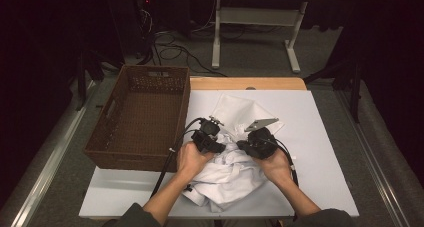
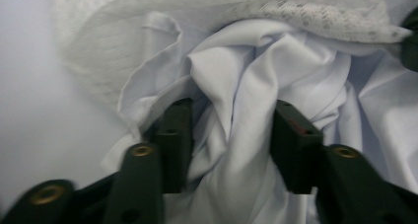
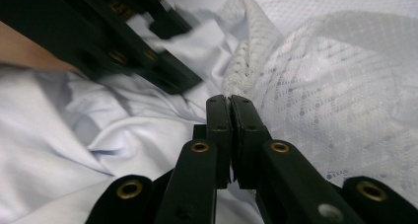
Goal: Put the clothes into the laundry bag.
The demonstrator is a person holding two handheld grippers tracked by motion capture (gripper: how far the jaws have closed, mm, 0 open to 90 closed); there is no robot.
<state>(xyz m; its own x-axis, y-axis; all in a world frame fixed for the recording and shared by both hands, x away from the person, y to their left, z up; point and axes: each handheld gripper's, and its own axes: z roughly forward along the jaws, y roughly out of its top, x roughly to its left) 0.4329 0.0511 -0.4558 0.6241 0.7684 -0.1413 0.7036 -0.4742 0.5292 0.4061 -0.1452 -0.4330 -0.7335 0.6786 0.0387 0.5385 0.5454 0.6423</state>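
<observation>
A heap of white clothes point(image 1: 230, 179) lies on the white table near the front edge. My left gripper point(image 1: 219, 147) is down on the heap's left side. In the left gripper view its jaws stand apart around a fold of smooth white shirt fabric point(image 2: 236, 100), and the pads are not pressed on it. My right gripper point(image 1: 243, 146) meets the heap from the right. Its jaws point(image 3: 229, 99) are shut on the rolled edge of a white lace cloth point(image 3: 335, 86), which also drapes across the top of the left gripper view point(image 2: 296, 12). The left gripper point(image 3: 128, 41) shows blurred at upper left in the right gripper view.
A brown wicker basket point(image 1: 155, 69) stands at the table's left, close to my left hand. The white table top point(image 1: 325, 137) has bare room on the right. Beyond the table are a floor with cables point(image 1: 175, 49) and a white desk frame point(image 1: 216, 37).
</observation>
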